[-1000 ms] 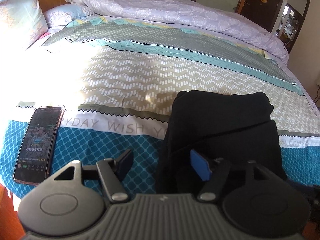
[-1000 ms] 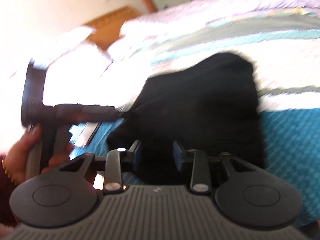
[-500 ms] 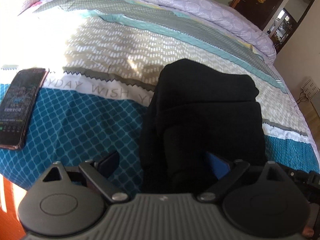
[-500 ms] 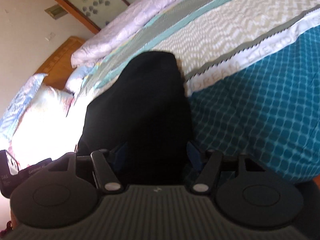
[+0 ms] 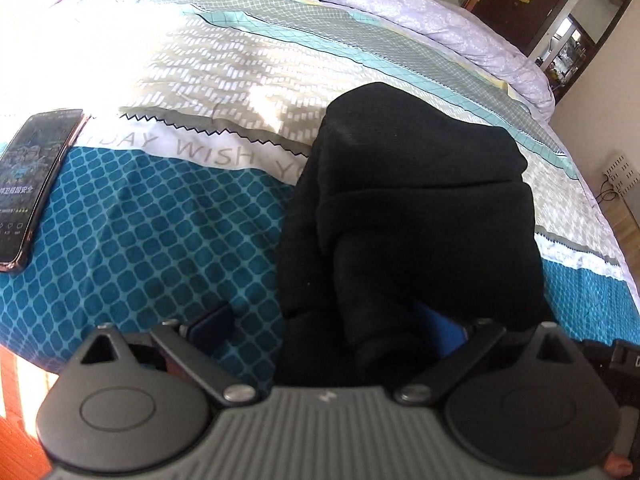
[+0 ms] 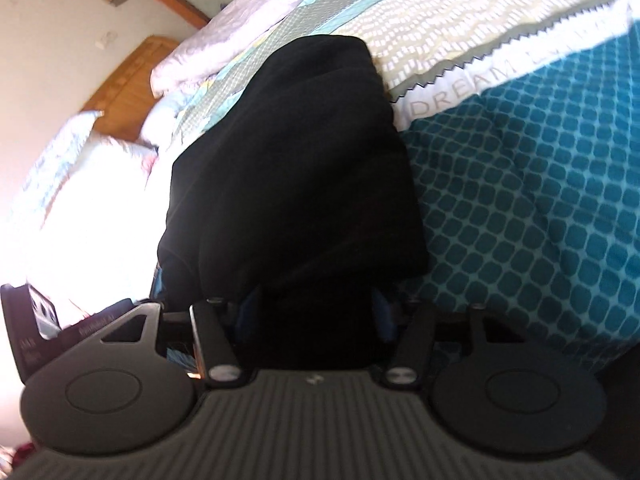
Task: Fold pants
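Having spread the left gripper (image 5: 326, 326) wide around the folded pants (image 5: 412, 208), we narrowed the right gripper (image 6: 312, 312) onto their near edge, apparently regripping.

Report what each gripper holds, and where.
Left gripper: nothing; jaws just opened, straddling the pants edge. Right gripper: jaws just closing around the near end; grip unclear.

Sunlit bed (image 5: 168, 240), wooden headboard (image 6: 128, 76), dark door (image 5: 520, 4).

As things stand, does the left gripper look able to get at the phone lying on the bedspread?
Probably yes. The left gripper stands open astride the black pants' near edge, and only bare bedspread lies between it and the phone off to its left.
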The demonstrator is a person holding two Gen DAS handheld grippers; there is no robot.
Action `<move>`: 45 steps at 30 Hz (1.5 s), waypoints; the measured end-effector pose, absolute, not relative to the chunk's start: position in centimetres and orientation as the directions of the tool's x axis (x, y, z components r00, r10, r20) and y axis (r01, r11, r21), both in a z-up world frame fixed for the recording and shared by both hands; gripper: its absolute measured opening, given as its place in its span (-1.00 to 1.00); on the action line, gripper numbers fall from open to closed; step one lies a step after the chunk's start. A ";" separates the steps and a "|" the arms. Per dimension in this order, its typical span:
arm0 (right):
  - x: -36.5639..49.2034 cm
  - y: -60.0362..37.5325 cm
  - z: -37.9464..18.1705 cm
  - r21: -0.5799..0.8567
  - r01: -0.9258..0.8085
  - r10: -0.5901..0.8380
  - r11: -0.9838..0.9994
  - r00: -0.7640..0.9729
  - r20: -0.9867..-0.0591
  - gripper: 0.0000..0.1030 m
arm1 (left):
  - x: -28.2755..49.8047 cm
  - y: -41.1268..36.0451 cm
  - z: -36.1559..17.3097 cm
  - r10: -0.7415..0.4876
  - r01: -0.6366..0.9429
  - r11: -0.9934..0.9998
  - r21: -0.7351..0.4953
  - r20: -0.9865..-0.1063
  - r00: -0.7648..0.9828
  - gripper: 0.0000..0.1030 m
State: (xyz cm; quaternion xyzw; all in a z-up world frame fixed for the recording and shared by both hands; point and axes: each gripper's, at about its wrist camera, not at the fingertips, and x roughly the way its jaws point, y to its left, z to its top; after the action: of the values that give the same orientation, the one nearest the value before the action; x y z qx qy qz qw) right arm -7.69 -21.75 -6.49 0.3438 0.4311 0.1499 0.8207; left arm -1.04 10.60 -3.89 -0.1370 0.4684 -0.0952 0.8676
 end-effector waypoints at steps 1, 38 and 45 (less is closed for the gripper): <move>-7.8 -21.9 -6.6 0.704 0.059 0.547 0.708 0.586 -0.598 0.16 | -1.1 10.7 -3.9 -0.296 0.038 0.943 -0.330 -0.786 0.542 0.93; -10.8 -25.7 -7.3 0.791 0.204 0.494 0.576 0.684 -0.536 0.17 | -1.0 10.7 -4.1 -0.289 0.027 0.944 -0.329 -0.788 0.544 1.00; -11.5 -25.6 -7.3 0.791 0.201 0.495 0.577 0.684 -0.535 0.17 | -0.7 10.6 -4.2 -0.289 0.019 0.943 -0.331 -0.793 0.536 1.00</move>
State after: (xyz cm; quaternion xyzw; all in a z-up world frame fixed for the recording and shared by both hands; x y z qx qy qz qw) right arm -11.45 -25.59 -7.31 0.4505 0.3866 0.0919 0.7995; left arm -0.66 10.63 -4.17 -0.1426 0.4732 -0.0892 0.8647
